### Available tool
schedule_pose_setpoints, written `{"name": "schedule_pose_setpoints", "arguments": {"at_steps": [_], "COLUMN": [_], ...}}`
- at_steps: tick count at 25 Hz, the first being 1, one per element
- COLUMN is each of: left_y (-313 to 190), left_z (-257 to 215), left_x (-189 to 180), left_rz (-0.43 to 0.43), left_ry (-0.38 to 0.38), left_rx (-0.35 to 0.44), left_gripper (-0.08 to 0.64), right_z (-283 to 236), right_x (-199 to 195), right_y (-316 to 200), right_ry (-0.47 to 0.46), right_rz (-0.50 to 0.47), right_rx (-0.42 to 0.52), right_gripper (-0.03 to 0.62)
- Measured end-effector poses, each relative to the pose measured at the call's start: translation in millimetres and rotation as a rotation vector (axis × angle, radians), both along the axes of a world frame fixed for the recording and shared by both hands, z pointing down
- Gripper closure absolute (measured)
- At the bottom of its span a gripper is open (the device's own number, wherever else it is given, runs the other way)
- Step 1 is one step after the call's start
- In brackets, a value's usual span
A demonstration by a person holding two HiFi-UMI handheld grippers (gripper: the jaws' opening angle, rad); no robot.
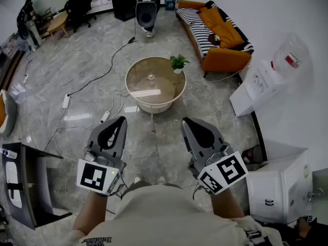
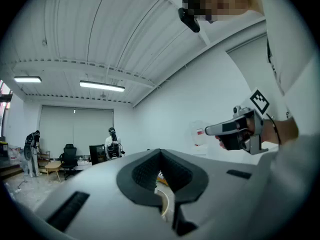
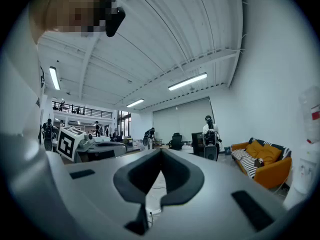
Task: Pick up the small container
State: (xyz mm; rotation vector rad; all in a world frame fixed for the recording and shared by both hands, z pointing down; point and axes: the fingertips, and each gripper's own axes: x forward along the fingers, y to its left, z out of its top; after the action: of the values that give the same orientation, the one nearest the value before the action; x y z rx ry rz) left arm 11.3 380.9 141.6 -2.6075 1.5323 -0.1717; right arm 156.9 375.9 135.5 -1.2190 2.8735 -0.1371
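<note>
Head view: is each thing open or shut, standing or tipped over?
Left gripper: shut, empty.
Right gripper: shut, empty.
Small container: upright on the table, untouched.
Plant: upright at the table's edge.

Person's wearing a pale beige tee (image 1: 169, 214) with dark lettering on it. The left gripper (image 1: 122, 120) and right gripper (image 1: 185, 121) are the same build: smooth grey shells, black padded insides, and a white marker cube (image 1: 97, 177) with black squares on each.
</note>
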Motion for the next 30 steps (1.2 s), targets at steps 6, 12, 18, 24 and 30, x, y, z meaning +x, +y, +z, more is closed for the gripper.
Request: {"name": "schedule_pose_setpoints", "arguments": {"at_steps": [6,12,18,24,30], "left_y": [0.2,3.0,-3.4,-21.2,-55.2], "left_z": [3.6,7.1,16.6,26.5,35.0], "left_x": [22.6,36.0,43.3,35.5,30.2], "left_rz": [-0.012,-0.02,-0.029,-0.05,-0.021], "left_ry": [-0.005,-0.019,-0.036,-0.04,-0.009], "left_rx": [0.002,0.0,-0.004,0.022,0.026], "left_gripper": [0.555,0.555,0.555,0.555,0.555], "right_z": [7.2,14.8,25.9,36.5,59.6], "right_x": [21.6,35.8,46.0,38.1,13.2], "right_y": [0.9,0.4,-10.7,-25.8,-55.3], "right_ry": [-0.006,-0.027,-0.027,-0.028,0.026], "right_rz": [-0.029,-0.03,-0.019,-0.036,-0.084], "right_rx": [-0.01,-0.033,-0.046,-0.048,-0.071], "right_gripper": [0.597,0.597,0.597,0.597,0.597]}}
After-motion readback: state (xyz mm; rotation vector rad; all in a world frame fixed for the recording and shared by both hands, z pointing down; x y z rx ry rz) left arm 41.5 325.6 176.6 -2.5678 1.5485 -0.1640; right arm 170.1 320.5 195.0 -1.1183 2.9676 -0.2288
